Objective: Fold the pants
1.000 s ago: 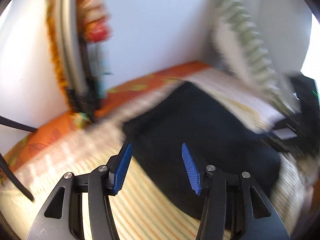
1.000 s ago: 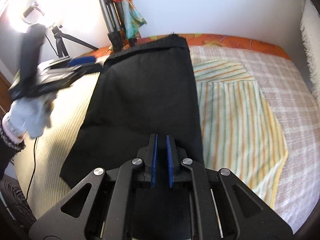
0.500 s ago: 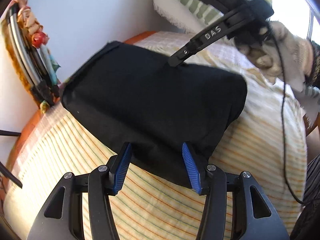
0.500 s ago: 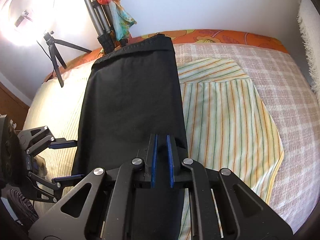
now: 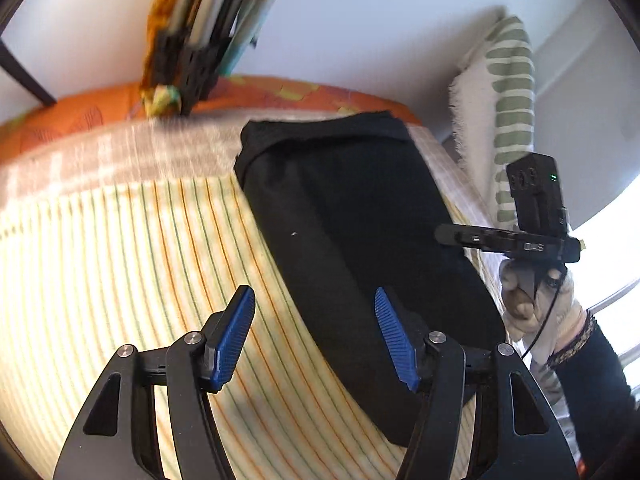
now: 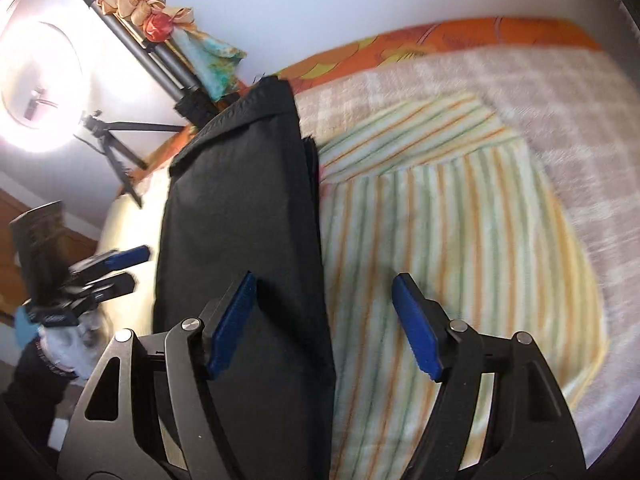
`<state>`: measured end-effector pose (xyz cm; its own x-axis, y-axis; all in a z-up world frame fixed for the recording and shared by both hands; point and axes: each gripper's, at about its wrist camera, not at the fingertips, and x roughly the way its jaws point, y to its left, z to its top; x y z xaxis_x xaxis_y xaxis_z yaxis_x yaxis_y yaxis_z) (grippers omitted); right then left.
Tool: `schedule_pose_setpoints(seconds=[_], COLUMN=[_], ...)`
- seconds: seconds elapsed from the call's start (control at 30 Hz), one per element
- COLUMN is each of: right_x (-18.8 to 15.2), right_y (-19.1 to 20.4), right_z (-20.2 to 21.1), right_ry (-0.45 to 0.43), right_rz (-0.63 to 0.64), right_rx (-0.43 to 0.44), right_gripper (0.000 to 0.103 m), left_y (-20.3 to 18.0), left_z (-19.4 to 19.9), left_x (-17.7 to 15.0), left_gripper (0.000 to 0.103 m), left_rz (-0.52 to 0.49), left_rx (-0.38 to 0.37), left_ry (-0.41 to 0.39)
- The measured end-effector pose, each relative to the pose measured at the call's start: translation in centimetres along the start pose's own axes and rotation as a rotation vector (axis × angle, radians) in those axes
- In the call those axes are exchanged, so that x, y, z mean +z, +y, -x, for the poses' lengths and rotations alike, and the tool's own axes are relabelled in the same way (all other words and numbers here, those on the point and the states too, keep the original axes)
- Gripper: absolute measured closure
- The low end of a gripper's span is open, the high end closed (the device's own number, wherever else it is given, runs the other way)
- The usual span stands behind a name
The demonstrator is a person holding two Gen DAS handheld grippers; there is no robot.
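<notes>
Hand-held gripper [image 5: 316, 336], ribbed blue pads, over black pants [image 5: 360, 240].

striped sheet [image 6: 460, 240], orange bedspread [image 5: 80, 112], tripod [image 6: 116, 148], ring light [image 6: 40, 88], fringed pillow [image 5: 496, 92]

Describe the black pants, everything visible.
The black pants look like matte woven fabric, folded lengthwise into one long, narrow, mostly flat strip on the striped sheet. The far end, with a seamed band, reaches the orange bedding. Both the left gripper and right gripper are open, gripping nothing.

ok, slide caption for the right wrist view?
Open right claw above folded black pants on a striped sheet.
</notes>
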<state>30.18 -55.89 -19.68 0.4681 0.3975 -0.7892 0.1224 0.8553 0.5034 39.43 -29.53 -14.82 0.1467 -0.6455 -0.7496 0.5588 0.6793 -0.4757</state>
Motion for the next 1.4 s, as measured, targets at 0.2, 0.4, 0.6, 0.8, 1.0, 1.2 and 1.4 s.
schedule_pose_setpoints(seconds=[0.2, 0.4, 0.6, 0.8, 1.0, 1.2, 1.4], right_x=[-0.5, -0.6, -0.7, -1.2, -1.4, 0.2, 2.6], right_y=[-0.8, 0.8, 2.6, 3.5, 3.9, 2.9, 2.1], right_z=[-0.1, -1.1, 0.3, 2.8, 6.2, 12.0, 17.6], right_ry=[0.003, 0.039, -0.007, -0.063, -0.138, -0.252, -0.340], right_rz=[-0.021, 0.011, 0.045, 0.054, 0.057, 0.055, 0.063], right_rx=[0.161, 0.164, 0.085, 0.056, 0.041, -0.010, -0.093], right_gripper=[0.030, 0.065, 0.089, 0.093, 0.093, 0.094, 0.094], left_y=[-0.1, -1.7, -2.2, -3.6, -5.7, -9.8, -13.5], left_z=[-2.1, -3.4, -3.1, -1.3, -0.6, -1.0, -2.8], left_x=[0.3, 1.3, 1.9, 2.3, 3.9, 7.4, 11.8], left_gripper=[0.040, 0.044, 0.076, 0.091, 0.092, 0.092, 0.092], left_rz=[0.021, -0.002, 0.007, -0.059, -0.103, -0.169, -0.156], left_rx=[-0.035, -0.003, 0.020, 0.011, -0.026, -0.075, -0.184], left_ry=[0.011, -0.007, -0.046, -0.094, -0.137, -0.181, -0.212])
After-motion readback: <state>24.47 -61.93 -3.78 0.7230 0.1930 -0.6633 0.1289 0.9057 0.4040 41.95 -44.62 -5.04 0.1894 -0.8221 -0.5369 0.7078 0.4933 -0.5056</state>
